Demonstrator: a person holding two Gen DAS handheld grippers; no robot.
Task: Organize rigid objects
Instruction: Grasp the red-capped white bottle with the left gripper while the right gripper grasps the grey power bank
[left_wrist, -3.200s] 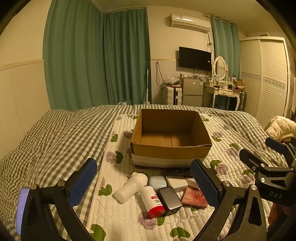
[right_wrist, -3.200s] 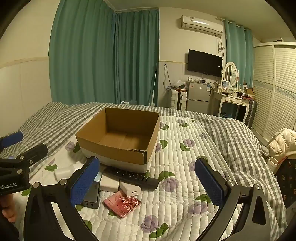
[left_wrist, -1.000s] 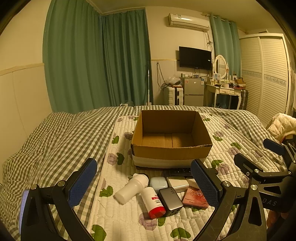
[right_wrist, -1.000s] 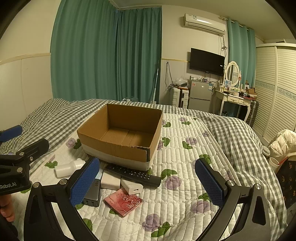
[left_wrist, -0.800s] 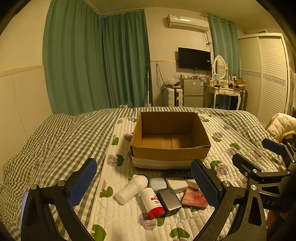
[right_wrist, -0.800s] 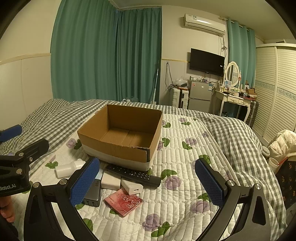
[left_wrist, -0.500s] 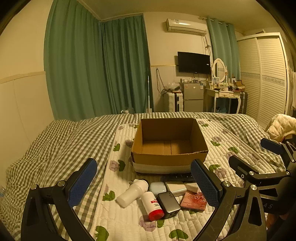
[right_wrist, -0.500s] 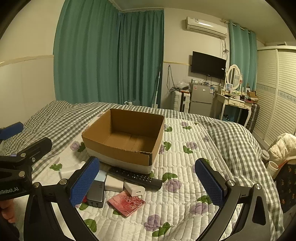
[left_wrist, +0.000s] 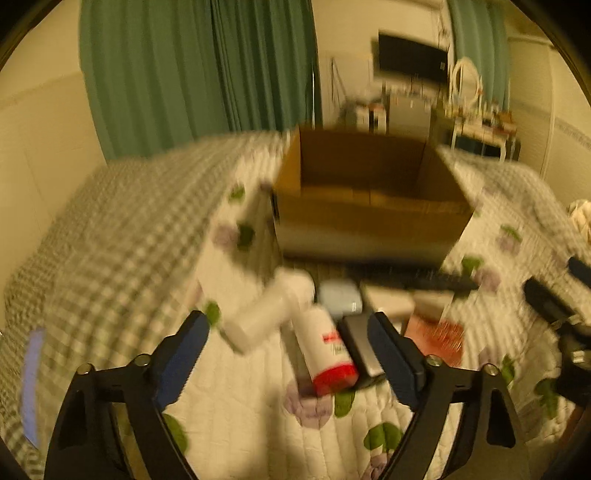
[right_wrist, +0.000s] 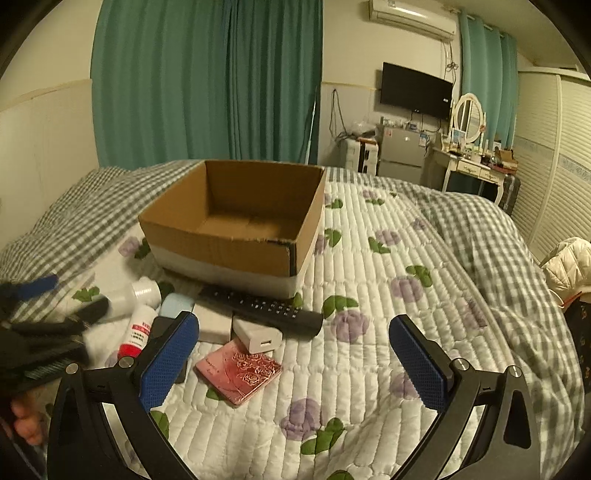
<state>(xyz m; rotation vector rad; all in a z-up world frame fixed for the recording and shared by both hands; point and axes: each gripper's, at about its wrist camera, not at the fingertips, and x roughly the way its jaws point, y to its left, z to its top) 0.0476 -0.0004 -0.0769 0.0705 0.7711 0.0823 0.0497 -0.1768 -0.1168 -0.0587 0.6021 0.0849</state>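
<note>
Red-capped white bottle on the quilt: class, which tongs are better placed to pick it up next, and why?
Left. The left tongs are open, and the red-capped white bottle lies between their tips. The right tongs, also open, point at bare quilt beside the pink rose-embossed card case.

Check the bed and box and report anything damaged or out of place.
The cardboard box has a torn, ragged front rim near its right corner. The two bottles, one white and one red-capped, lie on their sides on the quilt. Nothing is spilled.
</note>
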